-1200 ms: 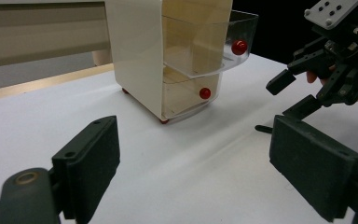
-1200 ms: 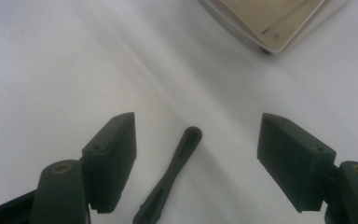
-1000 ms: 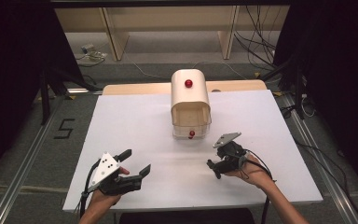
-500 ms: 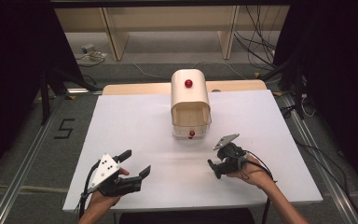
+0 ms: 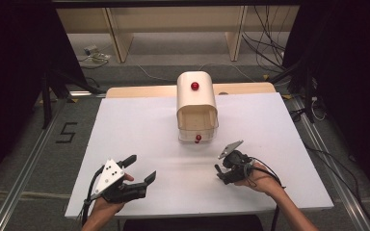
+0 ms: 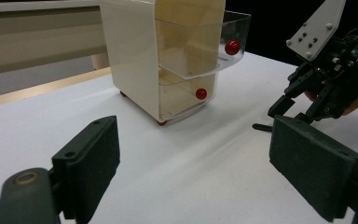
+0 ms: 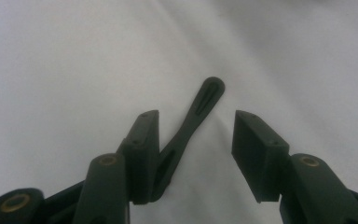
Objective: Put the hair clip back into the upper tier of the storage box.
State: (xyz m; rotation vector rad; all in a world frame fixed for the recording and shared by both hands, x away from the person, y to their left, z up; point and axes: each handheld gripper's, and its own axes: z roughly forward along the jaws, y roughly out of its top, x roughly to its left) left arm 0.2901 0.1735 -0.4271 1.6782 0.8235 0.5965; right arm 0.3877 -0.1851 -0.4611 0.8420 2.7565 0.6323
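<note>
Plastic, by the look of it: the thin black utensil (image 7: 200,116) lying flat on the white table (image 5: 139,125) is slim, light and fairly stiff, with a slotted, rounded handle end pointing away from your right gripper (image 7: 196,154). It lies toward the table's near edge, right of centre, well short of the small cream drawer cabinet (image 5: 196,103) that stands near the far edge. Your right gripper's jaws have just been closing around it and stand half shut; the left pad sits against the utensil's wider lower part, the right pad is apart from it, so you have no grip yet. Because the piece lies so low on a smooth surface, I would expect it to skid or pivot under a one-sided push; take hold across the narrow shank, close to the tabletop, so both pads meet it together.

Your left gripper (image 5: 137,171) rests near the table's near-left corner, jaws wide apart and empty.

Much stays unclear. The utensil's working end is hidden behind the left jaw in the right gripper view, so you cannot tell spoon from fork. In the high view it is covered by the gripper; in the left gripper view a small black tip shows on the table.
</note>
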